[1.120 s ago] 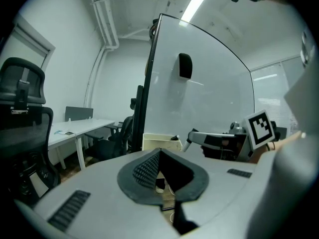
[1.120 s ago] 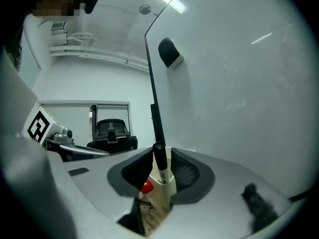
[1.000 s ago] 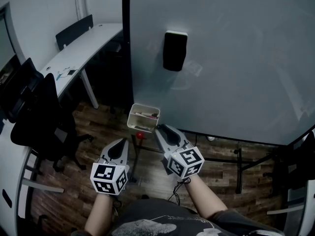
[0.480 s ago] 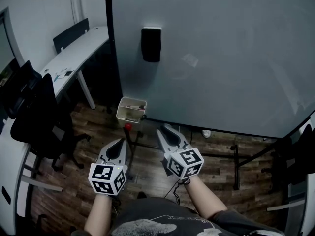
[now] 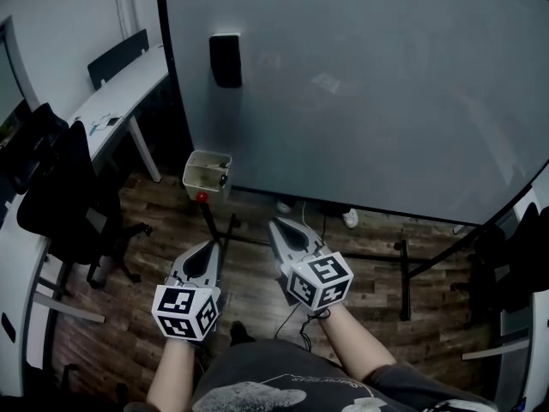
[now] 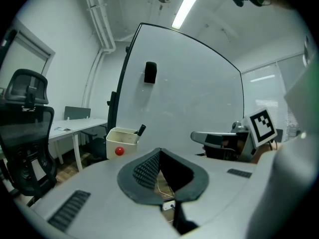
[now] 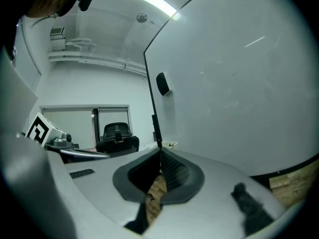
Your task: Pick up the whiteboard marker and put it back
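Plainly, the right gripper [image 7: 160,151] has its jaws pressed tip to tip, having just been closing, with nothing between them. The left gripper [image 6: 159,151] is likewise pressed together on nothing. Both point toward the whiteboard [image 5: 360,84]. In the head view, the cream tray [image 5: 192,177] sits at twelve o'clock from the left tips, at the board's lower left corner. The whiteboard marker [image 6: 141,129] leans in it, dark end up. A black eraser [image 5: 225,60] hangs at twelve o'clock above the tray.

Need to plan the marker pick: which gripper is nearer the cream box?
Left. The left gripper points almost straight at the cream box; the right gripper, jaws just closed on nothing, sits off to its right.
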The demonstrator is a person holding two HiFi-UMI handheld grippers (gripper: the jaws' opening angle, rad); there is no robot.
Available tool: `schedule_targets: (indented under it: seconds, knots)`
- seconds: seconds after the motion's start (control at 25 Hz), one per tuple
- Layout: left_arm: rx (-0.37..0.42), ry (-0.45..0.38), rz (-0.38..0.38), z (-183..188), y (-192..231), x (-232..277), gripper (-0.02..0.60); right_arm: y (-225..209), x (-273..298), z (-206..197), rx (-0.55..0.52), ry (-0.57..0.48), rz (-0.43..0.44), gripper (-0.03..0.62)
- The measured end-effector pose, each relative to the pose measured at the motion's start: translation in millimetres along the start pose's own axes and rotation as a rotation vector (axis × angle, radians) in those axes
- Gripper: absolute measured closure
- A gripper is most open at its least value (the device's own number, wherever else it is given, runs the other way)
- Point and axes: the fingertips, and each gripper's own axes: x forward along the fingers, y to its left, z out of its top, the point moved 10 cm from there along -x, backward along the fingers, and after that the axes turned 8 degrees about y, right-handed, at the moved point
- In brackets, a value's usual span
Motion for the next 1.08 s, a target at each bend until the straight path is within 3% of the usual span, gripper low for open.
schedule_targets:
  seconds: [0.44,1.08]
  knots:
    - [-0.031,-0.005,0.031,-29.8,-63.1,-45.9,0.569,21.5,-74.4,-20.1,-0.08,0.058,0.069,0.571]
    - [-0.037,-0.012,0.032,-60.6,-136.8,-96.4,0.568,32.5,-167.6,-46.3,-0.074,0.073,0.075,0.572]
